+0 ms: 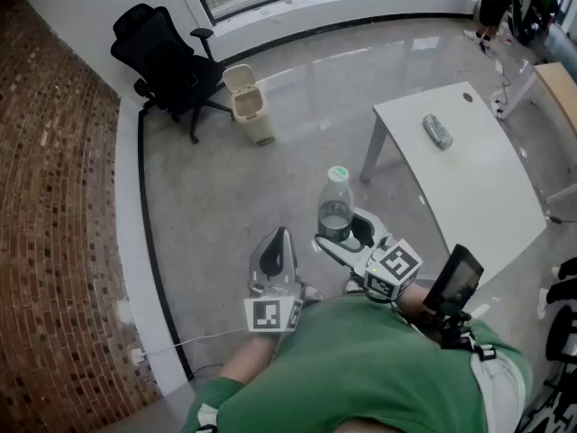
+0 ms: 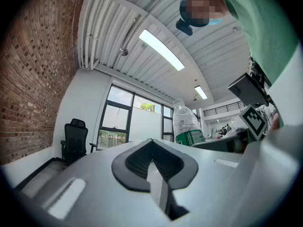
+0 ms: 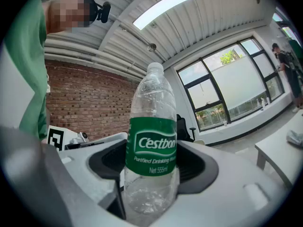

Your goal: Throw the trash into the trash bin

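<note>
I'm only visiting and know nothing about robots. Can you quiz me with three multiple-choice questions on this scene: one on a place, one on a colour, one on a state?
1. Where does the trash bin stand?
A. beside the black chair
B. under the white table
C. on the white table
2. What colour is the label on the held bottle?
A. red
B. green
C. blue
3. The fingers of the left gripper are:
A. clamped on a bottle
B. wide apart
C. closed together, empty
Answers: 1 A, it stands right by the chair; 2 B, a green band wraps the bottle; 3 C, they meet with nothing between.
</note>
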Tool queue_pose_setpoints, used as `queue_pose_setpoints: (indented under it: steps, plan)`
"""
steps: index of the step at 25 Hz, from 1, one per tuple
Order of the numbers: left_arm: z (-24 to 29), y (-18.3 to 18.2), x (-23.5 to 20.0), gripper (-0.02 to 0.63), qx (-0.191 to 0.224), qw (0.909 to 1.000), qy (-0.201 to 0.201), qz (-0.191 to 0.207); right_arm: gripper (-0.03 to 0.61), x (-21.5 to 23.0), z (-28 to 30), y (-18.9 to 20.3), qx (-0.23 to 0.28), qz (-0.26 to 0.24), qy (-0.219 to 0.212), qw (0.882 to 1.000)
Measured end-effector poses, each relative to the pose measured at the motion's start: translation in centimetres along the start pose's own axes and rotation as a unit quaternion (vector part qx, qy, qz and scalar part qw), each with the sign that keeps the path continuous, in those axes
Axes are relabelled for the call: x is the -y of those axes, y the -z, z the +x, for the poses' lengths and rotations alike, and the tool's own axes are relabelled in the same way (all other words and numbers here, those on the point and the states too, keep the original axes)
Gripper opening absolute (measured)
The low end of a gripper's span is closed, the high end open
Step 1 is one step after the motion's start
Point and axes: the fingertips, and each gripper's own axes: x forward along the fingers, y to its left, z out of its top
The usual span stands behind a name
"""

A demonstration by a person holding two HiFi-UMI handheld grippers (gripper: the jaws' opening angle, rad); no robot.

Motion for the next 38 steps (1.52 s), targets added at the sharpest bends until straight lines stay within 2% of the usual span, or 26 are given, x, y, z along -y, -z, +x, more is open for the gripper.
queue_pose_setpoints:
  steps: [7, 24, 38]
  plan:
    - [0.1, 0.0, 0.2, 0.006, -0.001, 1.0000, 0.006, 0.003, 0.316, 0.0, 0.1, -0.9, 0.012, 0.026, 0.007, 1.000]
    - [-0.6, -0.1, -1.0, 0.006, 0.000, 1.0000, 0.001, 0.000, 0.316, -0.9, 1.2, -0.7, 0.016, 0.020, 0.001, 1.000]
    - [-3.0, -0.4, -5.7, 0.006, 0.006, 0.9999, -0.012, -0.006, 0.316, -3.8, 4.8, -0.1, 0.020, 0.021, 0.006, 1.000]
